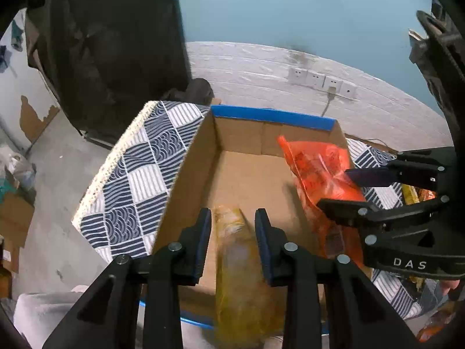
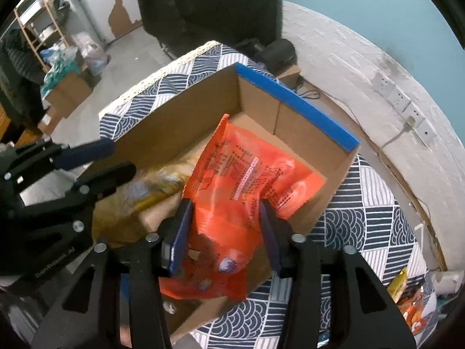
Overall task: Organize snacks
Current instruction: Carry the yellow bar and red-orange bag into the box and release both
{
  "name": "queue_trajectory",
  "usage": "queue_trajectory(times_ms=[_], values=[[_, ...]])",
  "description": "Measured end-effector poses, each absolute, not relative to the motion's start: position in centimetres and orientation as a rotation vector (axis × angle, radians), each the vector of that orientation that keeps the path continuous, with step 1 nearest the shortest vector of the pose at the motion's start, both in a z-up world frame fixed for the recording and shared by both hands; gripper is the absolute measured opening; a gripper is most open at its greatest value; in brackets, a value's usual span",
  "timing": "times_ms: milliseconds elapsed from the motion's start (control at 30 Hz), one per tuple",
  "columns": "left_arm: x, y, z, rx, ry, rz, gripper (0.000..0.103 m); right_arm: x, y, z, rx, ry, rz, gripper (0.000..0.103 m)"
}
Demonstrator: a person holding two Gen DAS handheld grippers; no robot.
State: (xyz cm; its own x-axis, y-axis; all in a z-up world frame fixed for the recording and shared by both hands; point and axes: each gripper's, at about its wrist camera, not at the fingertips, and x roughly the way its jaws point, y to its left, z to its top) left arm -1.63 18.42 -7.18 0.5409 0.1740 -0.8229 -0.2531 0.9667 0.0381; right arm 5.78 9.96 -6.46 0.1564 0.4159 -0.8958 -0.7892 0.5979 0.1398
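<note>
Your left gripper [image 1: 232, 232], at the bottom centre of its view, is clamped on a yellow snack bag [image 1: 244, 276] over the cardboard box [image 1: 241, 133]. Your right gripper [image 2: 225, 226] straddles the orange snack bag [image 2: 247, 174] inside that box; whether its pads still press it you cannot tell. The box sits on a patterned tablecloth [image 1: 139, 174].

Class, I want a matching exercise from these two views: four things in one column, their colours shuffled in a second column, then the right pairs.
Column A
1. bag one, between the fingers of the left gripper
2. bag two, between the fingers of the right gripper
3. tape on the cardboard box rim
4. tablecloth

Column B
a. blue
b. orange
c. navy and white pattern
d. yellow

Pairs: 1-d, 2-b, 3-a, 4-c
</note>
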Motion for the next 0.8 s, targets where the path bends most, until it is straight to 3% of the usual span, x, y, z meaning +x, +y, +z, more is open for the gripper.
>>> queue_trajectory(times_ms=[200,800], values=[[-1.6,18.4,-6.6,-0.091,0.965,0.251,0.032,6.0,9.6,-5.7,-0.435,1.072,0.877,0.069],[-1.0,13.4,-4.8,-0.002,0.932,0.150,0.064,5.9,1.7,-3.5,-0.479,1.058,0.782,0.069]])
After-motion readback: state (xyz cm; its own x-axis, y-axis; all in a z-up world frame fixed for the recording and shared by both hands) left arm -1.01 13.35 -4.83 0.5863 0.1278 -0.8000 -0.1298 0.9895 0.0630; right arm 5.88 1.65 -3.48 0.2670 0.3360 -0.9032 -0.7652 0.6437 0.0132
